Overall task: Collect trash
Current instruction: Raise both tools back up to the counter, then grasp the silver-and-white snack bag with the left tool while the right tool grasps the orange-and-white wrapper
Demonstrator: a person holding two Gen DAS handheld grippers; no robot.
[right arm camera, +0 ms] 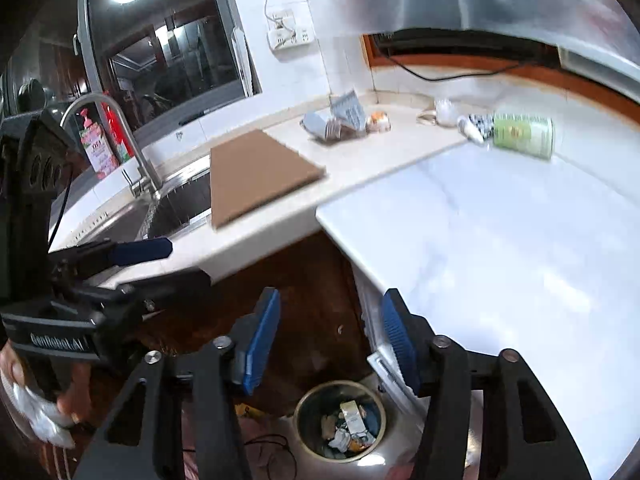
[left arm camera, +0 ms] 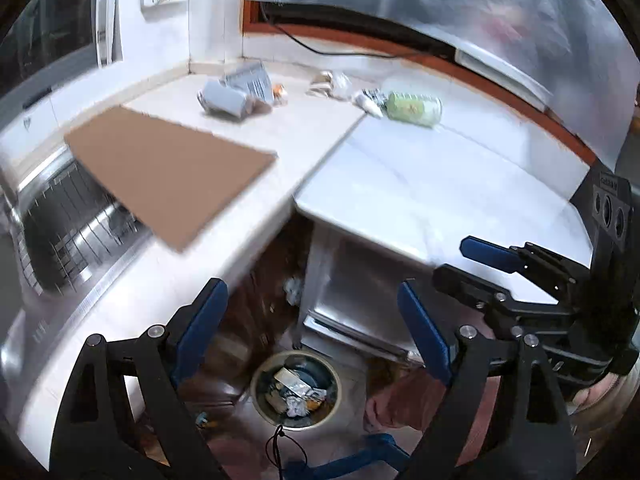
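We see the left gripper (left arm camera: 312, 328) spread wide with nothing between its pads, and the right gripper (right arm camera: 330, 340) parted and empty too. Both hang above the trash bin (right arm camera: 340, 420) on the floor, already holding scraps. Beyond the bin, on the counter (right arm camera: 500, 240), lie a green can (right arm camera: 524, 135), crumpled wrappers (left arm camera: 370, 100) and a cardboard sheet (right arm camera: 256, 172).

Both tongs share one build: the left tongs (left arm camera: 312, 320) and right tongs (right arm camera: 330, 340) have black angular linkage arms, silver pivot screws, ribbed blue pads (right arm camera: 260, 344), and white lettering on the body.
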